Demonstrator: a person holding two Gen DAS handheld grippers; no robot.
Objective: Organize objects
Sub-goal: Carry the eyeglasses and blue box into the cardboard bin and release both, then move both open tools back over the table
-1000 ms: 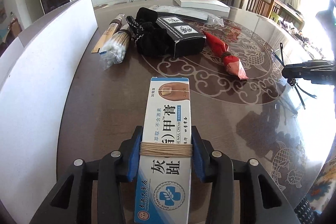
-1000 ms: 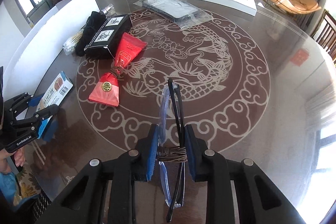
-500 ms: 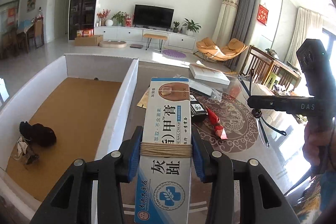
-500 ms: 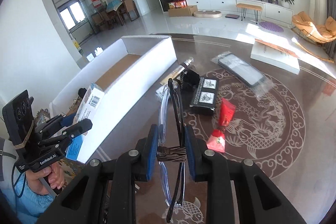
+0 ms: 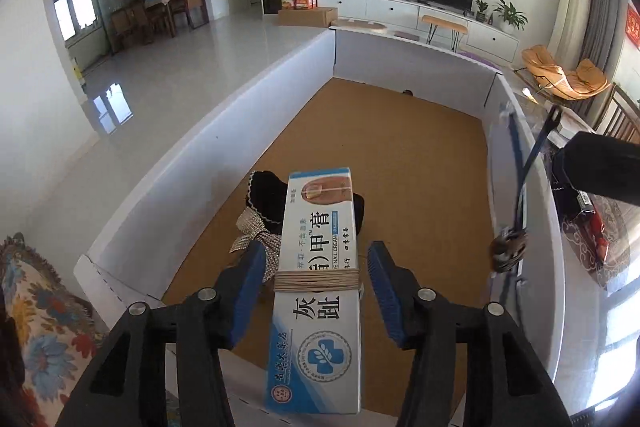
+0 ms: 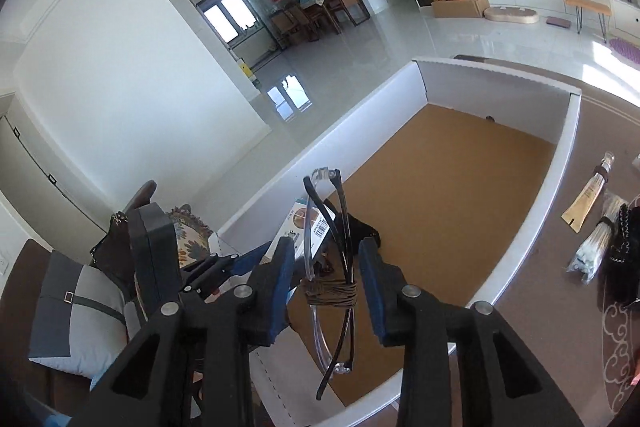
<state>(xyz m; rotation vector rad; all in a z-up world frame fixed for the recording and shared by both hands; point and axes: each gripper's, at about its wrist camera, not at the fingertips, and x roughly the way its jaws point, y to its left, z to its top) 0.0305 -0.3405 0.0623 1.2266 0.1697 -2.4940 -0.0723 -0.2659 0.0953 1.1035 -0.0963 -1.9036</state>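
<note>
Item: nail cream box [image 5: 320, 279], between the opening, no longer pressing pads of the left claw [image 5: 316, 273], and folded glasses [image 6: 330, 267] likewise freed in the opening right claw [image 6: 326, 277], both poised over the white cardboard box [image 5: 208, 131] for dropping in.

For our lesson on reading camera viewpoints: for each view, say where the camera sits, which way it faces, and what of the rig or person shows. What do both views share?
Left wrist: sits behind the left gripper, facing down into the box; jaws opening, clear of the carton between them.
Right wrist: sits behind the right gripper, facing down over the box's near wall; jaws opening, clear of the glasses between them; left gripper at left.
Shared: box, carton, glasses.
</note>
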